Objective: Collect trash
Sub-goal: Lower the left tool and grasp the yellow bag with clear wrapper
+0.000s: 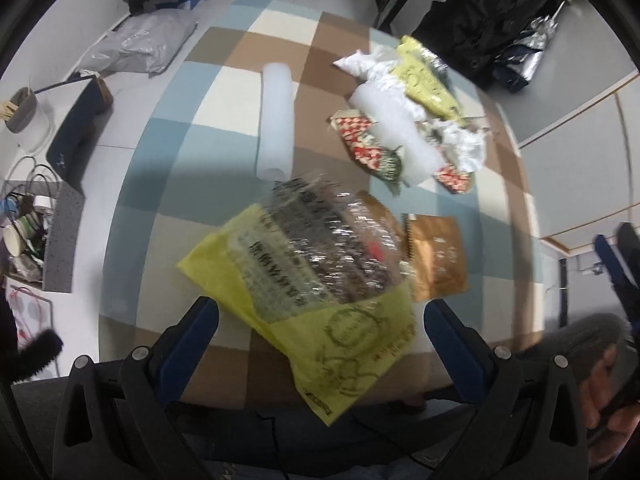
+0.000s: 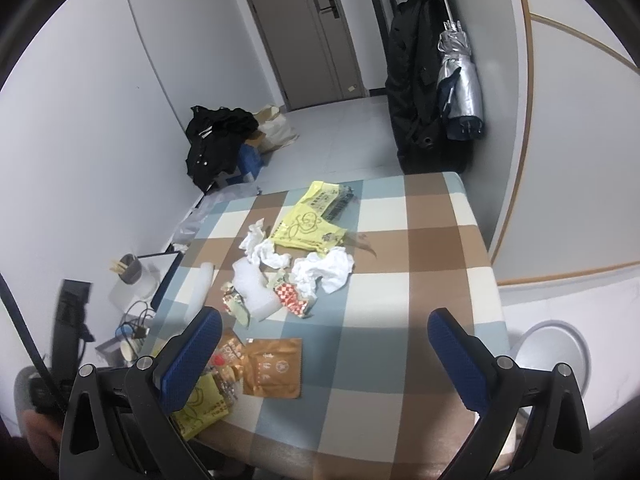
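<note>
Both sets of jaws stand released, holding nothing: the left gripper (image 1: 320, 340) hangs over a yellow plastic bag (image 1: 320, 280) at the near edge of the checked worktop (image 2: 420, 280), the right gripper (image 2: 324, 344) above it. Crumpled tissues (image 2: 324, 270) and wrappers (image 2: 294, 298) lie heaped farther off, mid-worktop, an orange packet (image 2: 272, 368) near.

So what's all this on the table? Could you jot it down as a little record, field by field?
Surface: checked tablecloth
Near edge: yellow bag, partly overhanging; brown packet beside it
Middle: crumpled white tissues, red-checked wrapper, white foam pieces
Far side: second yellow bag
Left tongs: open, above the near yellow bag
Right tongs: open, holding nothing
Progress: nothing gripped yet
</note>
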`<action>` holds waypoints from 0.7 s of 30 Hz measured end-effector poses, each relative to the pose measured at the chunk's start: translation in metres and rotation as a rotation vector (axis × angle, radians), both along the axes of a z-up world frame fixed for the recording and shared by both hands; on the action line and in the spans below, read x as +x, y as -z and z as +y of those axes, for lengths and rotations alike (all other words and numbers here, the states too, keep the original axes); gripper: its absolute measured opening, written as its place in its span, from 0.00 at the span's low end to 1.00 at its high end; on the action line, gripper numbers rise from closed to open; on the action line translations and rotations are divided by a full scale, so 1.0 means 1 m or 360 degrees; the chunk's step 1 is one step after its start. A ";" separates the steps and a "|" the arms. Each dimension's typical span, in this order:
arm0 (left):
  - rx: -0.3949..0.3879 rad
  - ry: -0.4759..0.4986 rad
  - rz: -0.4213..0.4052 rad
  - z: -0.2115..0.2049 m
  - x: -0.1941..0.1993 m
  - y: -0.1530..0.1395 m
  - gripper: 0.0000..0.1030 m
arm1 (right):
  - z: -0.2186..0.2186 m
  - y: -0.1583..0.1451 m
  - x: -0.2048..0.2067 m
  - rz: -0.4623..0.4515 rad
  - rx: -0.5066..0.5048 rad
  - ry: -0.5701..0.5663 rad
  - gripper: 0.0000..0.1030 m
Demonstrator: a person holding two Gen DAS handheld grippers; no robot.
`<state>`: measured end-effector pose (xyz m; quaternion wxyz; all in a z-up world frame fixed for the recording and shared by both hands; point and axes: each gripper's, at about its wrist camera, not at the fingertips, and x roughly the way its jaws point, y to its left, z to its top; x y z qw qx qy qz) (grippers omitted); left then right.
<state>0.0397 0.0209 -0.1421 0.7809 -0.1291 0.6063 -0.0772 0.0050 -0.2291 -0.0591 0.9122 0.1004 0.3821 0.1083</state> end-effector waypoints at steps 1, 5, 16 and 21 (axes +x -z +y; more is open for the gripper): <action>0.0033 0.0005 0.0019 -0.002 0.001 0.003 0.98 | -0.001 0.000 0.000 0.0001 0.0006 -0.0001 1.00; 0.0138 0.0048 -0.0006 -0.010 0.000 0.002 0.92 | -0.003 -0.001 0.000 0.0003 0.0015 -0.0004 1.00; 0.0364 0.0166 -0.0098 -0.030 -0.007 -0.007 0.19 | -0.009 -0.003 -0.006 0.0003 0.0038 0.0007 1.00; 0.0286 0.0168 -0.0098 -0.028 -0.007 -0.008 0.12 | -0.012 -0.003 -0.007 -0.0001 0.0030 0.0018 1.00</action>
